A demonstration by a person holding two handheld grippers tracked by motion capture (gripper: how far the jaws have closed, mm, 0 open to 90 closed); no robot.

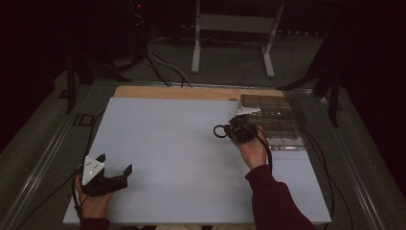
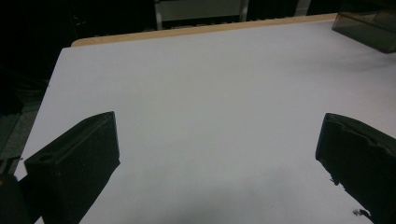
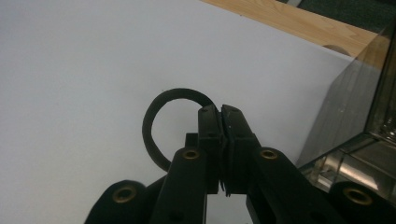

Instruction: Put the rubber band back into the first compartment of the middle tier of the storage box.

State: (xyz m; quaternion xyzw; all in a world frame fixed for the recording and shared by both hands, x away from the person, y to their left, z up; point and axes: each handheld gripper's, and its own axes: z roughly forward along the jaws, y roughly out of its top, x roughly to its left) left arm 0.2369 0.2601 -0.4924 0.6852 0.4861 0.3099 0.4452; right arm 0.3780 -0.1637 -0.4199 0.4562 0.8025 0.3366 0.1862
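Note:
A thin black rubber ring (image 3: 154, 121) hangs from my right gripper (image 3: 221, 111), whose jaws are shut on its edge. In the high view the ring (image 1: 219, 131) sticks out to the left of the right gripper (image 1: 233, 128), which is held over the white mat just beside a clear compartment box (image 1: 277, 120). My left gripper (image 1: 115, 164) rests near the table's front left corner, jaws wide apart. Between its fingertips (image 2: 79, 158) lies only bare white mat.
The white mat (image 1: 182, 153) covers the table, with a strip of bare wood (image 1: 191, 92) along its far edge. The clear box (image 3: 364, 116) stands at the back right, close to my right gripper. Cables and a white frame (image 1: 234, 28) lie on the floor beyond.

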